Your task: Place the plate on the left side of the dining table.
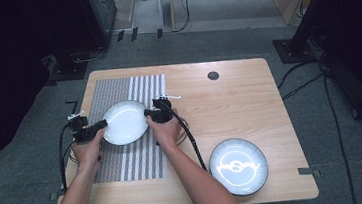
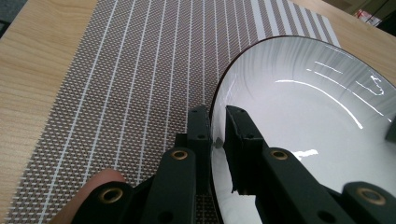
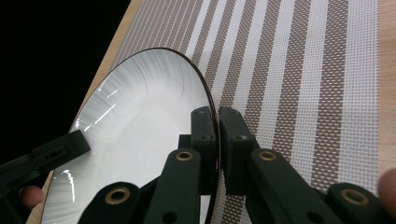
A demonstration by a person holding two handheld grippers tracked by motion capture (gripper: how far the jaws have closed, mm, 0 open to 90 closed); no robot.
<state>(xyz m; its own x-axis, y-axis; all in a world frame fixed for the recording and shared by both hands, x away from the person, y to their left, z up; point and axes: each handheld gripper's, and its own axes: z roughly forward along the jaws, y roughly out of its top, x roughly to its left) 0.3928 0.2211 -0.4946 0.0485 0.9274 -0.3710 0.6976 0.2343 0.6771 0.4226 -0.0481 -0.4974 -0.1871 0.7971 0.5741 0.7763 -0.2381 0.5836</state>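
Both-handed carry: left gripper (image 1: 101, 123) and right gripper (image 1: 148, 112) each clamp opposite rims of the white plate (image 1: 125, 122). Plate sits level between them, directly over the striped placemat (image 1: 124, 162).

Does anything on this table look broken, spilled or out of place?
Nothing stands out. The white plate is whole, gripped at opposite rims by the left claw and right claw over the striped mat. The second plate sits unspilled near the table's edge.
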